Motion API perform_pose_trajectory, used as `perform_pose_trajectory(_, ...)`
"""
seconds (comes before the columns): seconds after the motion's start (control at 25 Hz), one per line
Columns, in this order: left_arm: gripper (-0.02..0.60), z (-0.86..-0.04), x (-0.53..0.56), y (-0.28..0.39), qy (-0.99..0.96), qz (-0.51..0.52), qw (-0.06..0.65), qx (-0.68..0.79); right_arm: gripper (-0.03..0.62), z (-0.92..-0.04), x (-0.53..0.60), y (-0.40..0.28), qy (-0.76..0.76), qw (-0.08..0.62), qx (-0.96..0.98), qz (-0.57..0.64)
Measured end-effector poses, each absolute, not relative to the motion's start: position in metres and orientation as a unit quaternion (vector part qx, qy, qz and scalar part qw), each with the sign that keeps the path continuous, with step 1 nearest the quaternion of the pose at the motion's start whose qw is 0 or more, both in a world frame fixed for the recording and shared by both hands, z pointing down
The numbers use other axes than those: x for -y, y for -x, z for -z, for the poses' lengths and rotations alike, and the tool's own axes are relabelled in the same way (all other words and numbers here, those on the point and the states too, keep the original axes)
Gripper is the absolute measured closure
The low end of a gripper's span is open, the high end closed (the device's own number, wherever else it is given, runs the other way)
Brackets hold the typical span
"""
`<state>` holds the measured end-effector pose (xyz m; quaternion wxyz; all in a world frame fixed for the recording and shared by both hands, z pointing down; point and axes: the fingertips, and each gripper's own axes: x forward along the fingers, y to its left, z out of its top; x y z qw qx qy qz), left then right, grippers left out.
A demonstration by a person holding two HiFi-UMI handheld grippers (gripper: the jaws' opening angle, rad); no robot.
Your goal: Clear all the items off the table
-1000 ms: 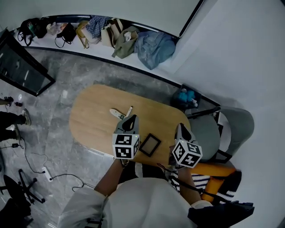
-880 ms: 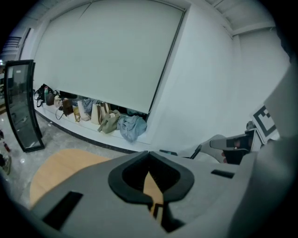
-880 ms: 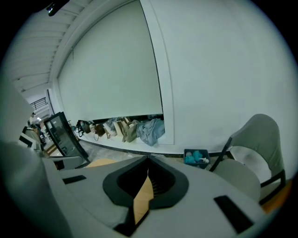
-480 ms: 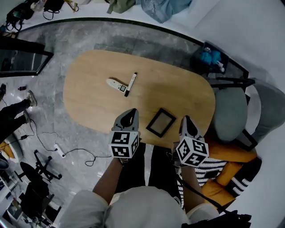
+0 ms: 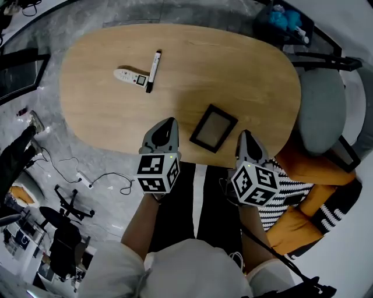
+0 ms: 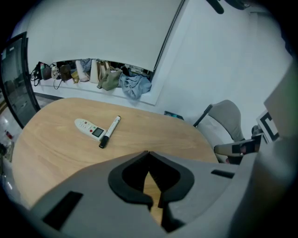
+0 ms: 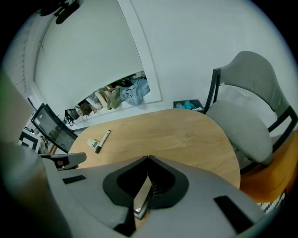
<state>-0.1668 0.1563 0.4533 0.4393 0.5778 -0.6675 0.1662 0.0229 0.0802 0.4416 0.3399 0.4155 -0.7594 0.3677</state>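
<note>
The flat black rectangular frame (image 5: 213, 128) lay near the front edge of the oval wooden table (image 5: 250, 64), between your closed, empty left tongs (image 5: 167, 122) and right tongs (image 5: 245, 135). Unopened, they might have knocked it off.

Grey padded chair (image 5: 322, 110), dark frame, stands on the marbled grey floor (image 5: 52, 145) toward its right edge. Just beside the chair is an orange seat (image 5: 309, 170), with black-and-white striped fabric (image 5: 289, 205) touching its near side. Dark crate (image 7: 177, 106) at the floor's far right corner holds a teal object (image 5: 284, 16) (kind not discernible). Corded white power strip (image 5: 83, 181) lies toward the floor's left edge. Row of bags (image 6: 100, 74) and a blue garment (image 6: 136, 86) line the foot of the far wall (image 6: 116, 32).
</note>
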Motion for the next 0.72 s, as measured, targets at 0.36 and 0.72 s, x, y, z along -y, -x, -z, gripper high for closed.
perform_pose_trajectory(0.36,0.572,-0.477,-0.159,0.16,-0.597,-0.183,0.437,0.648,0.568,-0.482,-0.092,-0.031,-0.425,0.348,0.733,-0.402)
perform_pose_trajectory(0.72,0.572,-0.496,-0.16,0.155,-0.611,-0.208,0.441,0.623,0.465,-0.531,-0.113,-0.03,-0.412,0.373,0.706,-0.439)
